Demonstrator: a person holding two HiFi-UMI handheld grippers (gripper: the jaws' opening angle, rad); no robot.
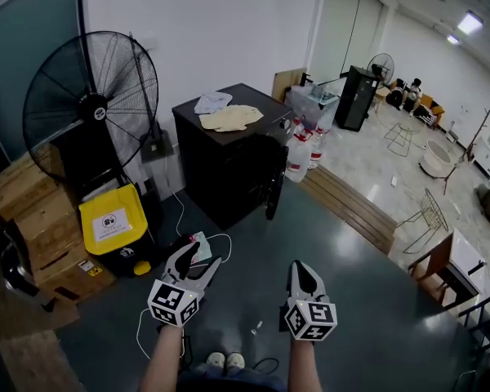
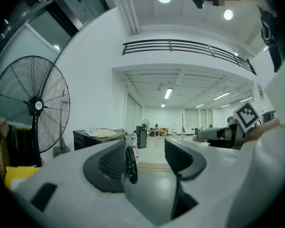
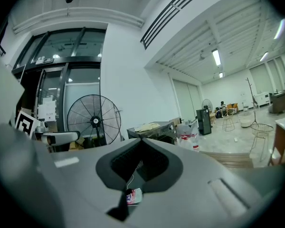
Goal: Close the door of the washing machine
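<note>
I stand on the dark floor [image 1: 253, 251] with both grippers held out level in front of me. My left gripper [image 1: 206, 256] has its jaws wide apart, and nothing is between them. In the left gripper view [image 2: 145, 148] I see only the room through the gap. My right gripper [image 1: 297, 265] has its jaws pressed together at the tips, and it holds nothing; the right gripper view [image 3: 141, 140] shows the two tips touching. The black washer [image 1: 229, 166] stands at 12 o'clock from my grippers, well apart from them. Its round door [image 1: 272, 188] is open. It sticks out from the washer's right front corner, and I see it edge on. In the left gripper view the door [image 2: 131, 164] shows just beside my left jaw, but it is far behind it. Some cloths [image 1: 231, 118] lie on top of the washer. A big fan [image 1: 94, 104] stands at 10 o'clock, with a yellow bin [image 1: 113, 217] below it and boxes [image 1: 33, 211] at 9 o'clock. Some bottles [image 1: 298, 155] stand at 1 o'clock, just beside the washer.
</note>
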